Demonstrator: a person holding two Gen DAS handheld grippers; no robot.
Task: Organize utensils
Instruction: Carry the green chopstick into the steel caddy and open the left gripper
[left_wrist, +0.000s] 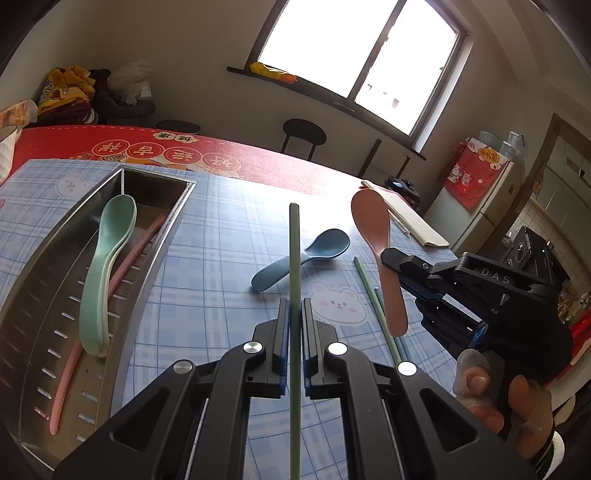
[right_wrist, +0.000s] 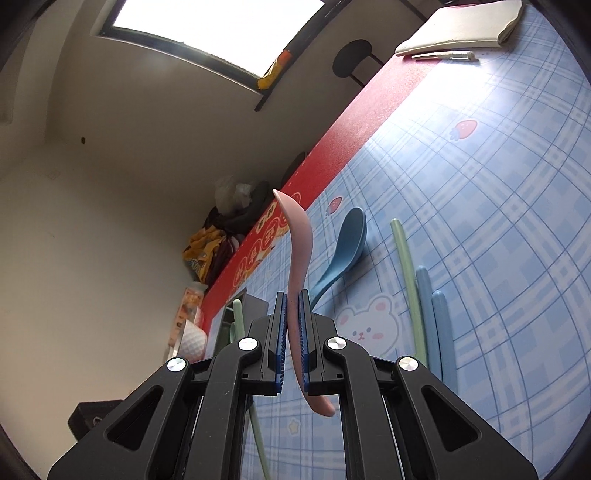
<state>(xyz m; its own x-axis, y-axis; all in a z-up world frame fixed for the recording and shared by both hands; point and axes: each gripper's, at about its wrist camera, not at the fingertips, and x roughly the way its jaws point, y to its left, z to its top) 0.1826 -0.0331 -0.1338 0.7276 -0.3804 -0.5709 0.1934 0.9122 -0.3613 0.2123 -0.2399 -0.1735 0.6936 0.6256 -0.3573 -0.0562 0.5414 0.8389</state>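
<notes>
My left gripper (left_wrist: 294, 308) is shut on a thin green chopstick (left_wrist: 294, 243) that points straight ahead above the mat. My right gripper (right_wrist: 293, 299) is shut on the handle of a pink spoon (right_wrist: 300, 240) and holds it clear of the table. In the left wrist view the right gripper (left_wrist: 395, 271) and pink spoon (left_wrist: 371, 225) are on the right. A metal tray (left_wrist: 44, 302) at the left holds a green spoon (left_wrist: 107, 258) and a pink chopstick (left_wrist: 66, 384). A blue spoon (left_wrist: 303, 258) lies on the mat, along with a green chopstick (right_wrist: 406, 266) and two blue chopsticks (right_wrist: 424, 306).
A blue plaid mat (left_wrist: 221, 221) covers a red tablecloth (left_wrist: 258, 151). A cream notebook (right_wrist: 461, 26) and a pen (right_wrist: 443, 55) lie at the mat's far right. A person's hand (left_wrist: 517, 406) holds the right gripper. Stools and a fridge stand beyond the table.
</notes>
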